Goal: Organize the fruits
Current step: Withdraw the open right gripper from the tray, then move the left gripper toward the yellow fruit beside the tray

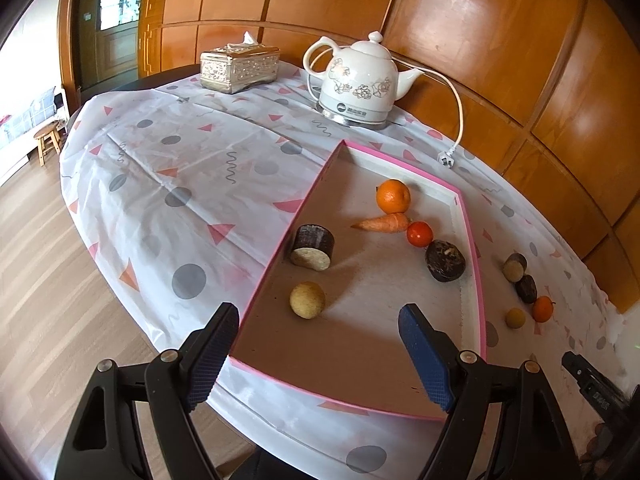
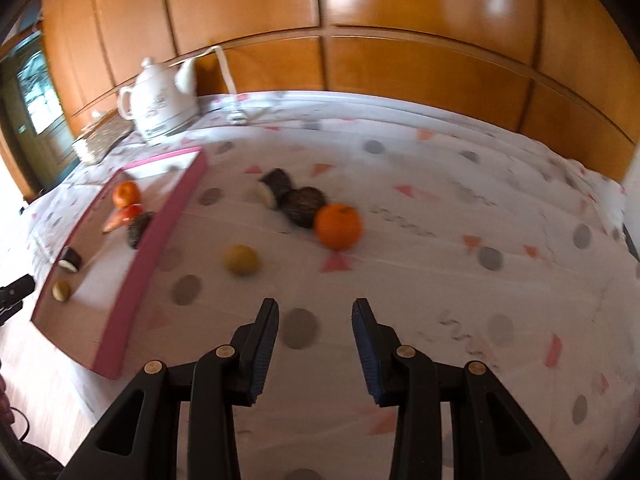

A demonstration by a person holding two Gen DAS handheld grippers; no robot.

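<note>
Left wrist view: the left gripper [image 1: 320,344] hangs over the near end of the pink-rimmed tray [image 1: 478,280], its fingers [image 1: 210,356] spread wide with nothing between them. Just beyond them, inside the tray, lie a yellowish ball [image 1: 307,299], a dark cut cylinder [image 1: 313,247], a carrot [image 1: 384,223], an orange [image 1: 393,196], a small red fruit [image 1: 419,233] and a dark round piece [image 1: 445,261]. In the right wrist view, the right gripper [image 2: 316,350] sits above the cloth-covered counter [image 2: 440,280], fingers narrowly parted and empty. Ahead, outside the tray, rest a yellow fruit [image 2: 240,259], a loose orange [image 2: 338,226] and two dark pieces [image 2: 294,198].
</note>
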